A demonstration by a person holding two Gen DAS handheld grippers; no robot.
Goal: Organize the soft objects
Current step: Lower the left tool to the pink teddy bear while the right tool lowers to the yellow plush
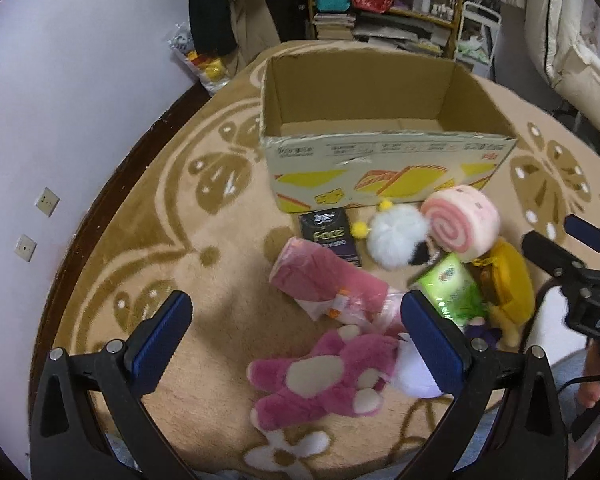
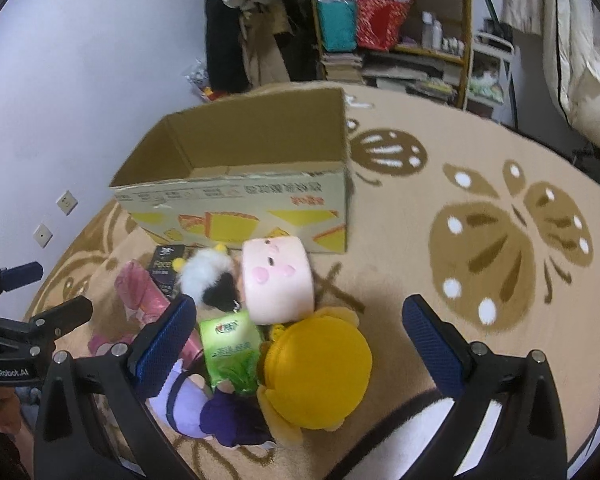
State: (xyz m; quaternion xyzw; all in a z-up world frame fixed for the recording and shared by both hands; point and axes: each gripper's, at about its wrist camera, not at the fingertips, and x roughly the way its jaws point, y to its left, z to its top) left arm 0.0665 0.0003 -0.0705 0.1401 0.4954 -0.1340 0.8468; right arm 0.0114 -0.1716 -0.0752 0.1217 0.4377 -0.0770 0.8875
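An open cardboard box (image 1: 384,160) stands on the rug, seemingly empty; it also shows in the right wrist view (image 2: 240,204). In front of it lies a pile: a pink swirl-roll plush (image 1: 460,222) (image 2: 278,280), a white fluffy toy (image 1: 398,236) (image 2: 206,276), a pink wrapped pack (image 1: 328,284), a green tissue pack (image 1: 452,288) (image 2: 230,344), a yellow-hatted doll (image 1: 504,284) (image 2: 320,372), a purple doll (image 2: 216,408) and a magenta bear (image 1: 320,380). My left gripper (image 1: 296,344) is open above the bear. My right gripper (image 2: 300,348) is open above the yellow doll.
A black tissue pack (image 1: 330,234) lies by the box. A beige rug (image 2: 500,240) with brown butterfly patterns covers the floor. A shelf (image 2: 396,32) with bags and books, hanging clothes and a white wall stand behind. Bedding (image 2: 580,60) hangs at the right.
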